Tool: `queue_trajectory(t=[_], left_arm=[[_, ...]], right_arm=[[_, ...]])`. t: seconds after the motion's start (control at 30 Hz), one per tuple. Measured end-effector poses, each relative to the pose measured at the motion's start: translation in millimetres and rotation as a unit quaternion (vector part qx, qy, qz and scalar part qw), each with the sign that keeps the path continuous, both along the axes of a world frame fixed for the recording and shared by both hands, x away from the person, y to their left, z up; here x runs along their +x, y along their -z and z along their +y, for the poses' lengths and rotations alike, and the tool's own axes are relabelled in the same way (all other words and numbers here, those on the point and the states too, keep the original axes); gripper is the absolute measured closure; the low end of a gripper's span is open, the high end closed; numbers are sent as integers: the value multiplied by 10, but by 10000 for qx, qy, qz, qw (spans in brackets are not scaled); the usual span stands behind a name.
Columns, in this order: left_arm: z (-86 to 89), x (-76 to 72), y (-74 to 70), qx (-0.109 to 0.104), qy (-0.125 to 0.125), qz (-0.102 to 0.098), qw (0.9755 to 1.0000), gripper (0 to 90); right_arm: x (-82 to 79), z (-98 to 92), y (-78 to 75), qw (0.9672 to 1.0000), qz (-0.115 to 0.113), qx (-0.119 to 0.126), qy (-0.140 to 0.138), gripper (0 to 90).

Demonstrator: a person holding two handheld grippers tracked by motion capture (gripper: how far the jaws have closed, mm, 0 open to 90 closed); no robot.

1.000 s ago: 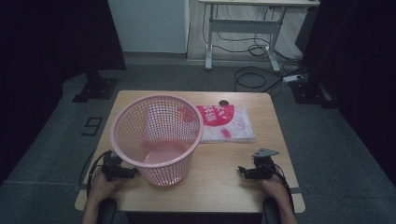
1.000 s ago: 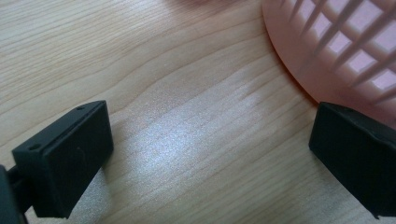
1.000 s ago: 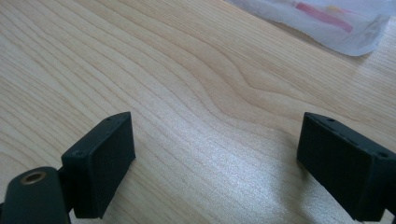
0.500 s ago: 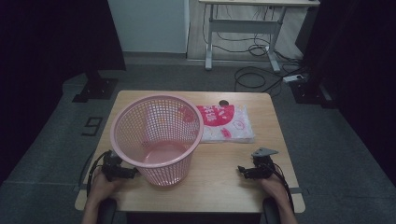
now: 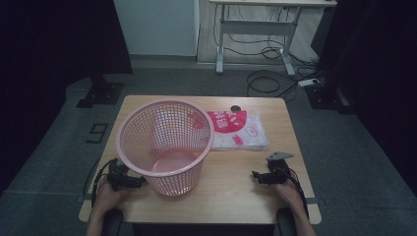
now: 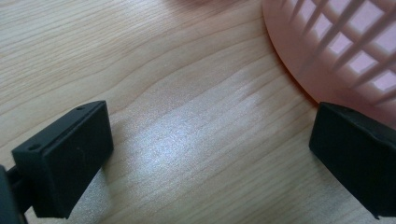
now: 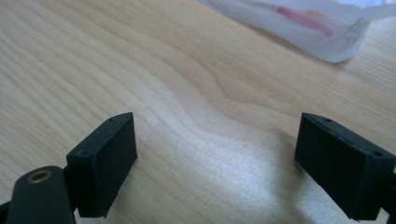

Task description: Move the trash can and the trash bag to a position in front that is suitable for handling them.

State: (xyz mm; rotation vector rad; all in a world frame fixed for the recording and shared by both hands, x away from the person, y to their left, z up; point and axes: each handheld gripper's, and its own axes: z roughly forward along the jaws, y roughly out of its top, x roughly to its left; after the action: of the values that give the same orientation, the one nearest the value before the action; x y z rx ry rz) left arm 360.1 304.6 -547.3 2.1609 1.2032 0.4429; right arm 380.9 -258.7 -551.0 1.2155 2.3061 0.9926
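A pink mesh basket [image 5: 164, 142] stands upright on the left half of the wooden table [image 5: 236, 196]. Behind it to the right lies a flat pink-and-white plastic packet [image 5: 238, 129]. My left gripper [image 5: 139, 181] rests on the table by the basket's base, jaws wide apart with only bare wood between them; the basket's foot [image 6: 299, 56] shows just past its right jaw. My right gripper [image 5: 255, 176] lies near the table's front right, open over bare wood, with the packet's corner [image 7: 327, 28] farther ahead.
A small dark round hole [image 5: 236, 108] sits in the tabletop behind the packet. Beyond the table are a desk frame [image 5: 255, 24], cables [image 5: 265, 78] on the grey floor and dark stands at both sides.
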Motion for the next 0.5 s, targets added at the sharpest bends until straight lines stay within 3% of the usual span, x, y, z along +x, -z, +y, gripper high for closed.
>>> queue_trajectory(t=[0.13, 0.5], left_arm=[[0, 0, 0, 1, 0, 0, 10000, 0], [0, 0, 0, 4, 3, 0, 10000, 0]], right_arm=[[48, -32, -53, 9999, 31, 96, 77, 123], [282, -105, -270, 9996, 216, -36, 166, 120]])
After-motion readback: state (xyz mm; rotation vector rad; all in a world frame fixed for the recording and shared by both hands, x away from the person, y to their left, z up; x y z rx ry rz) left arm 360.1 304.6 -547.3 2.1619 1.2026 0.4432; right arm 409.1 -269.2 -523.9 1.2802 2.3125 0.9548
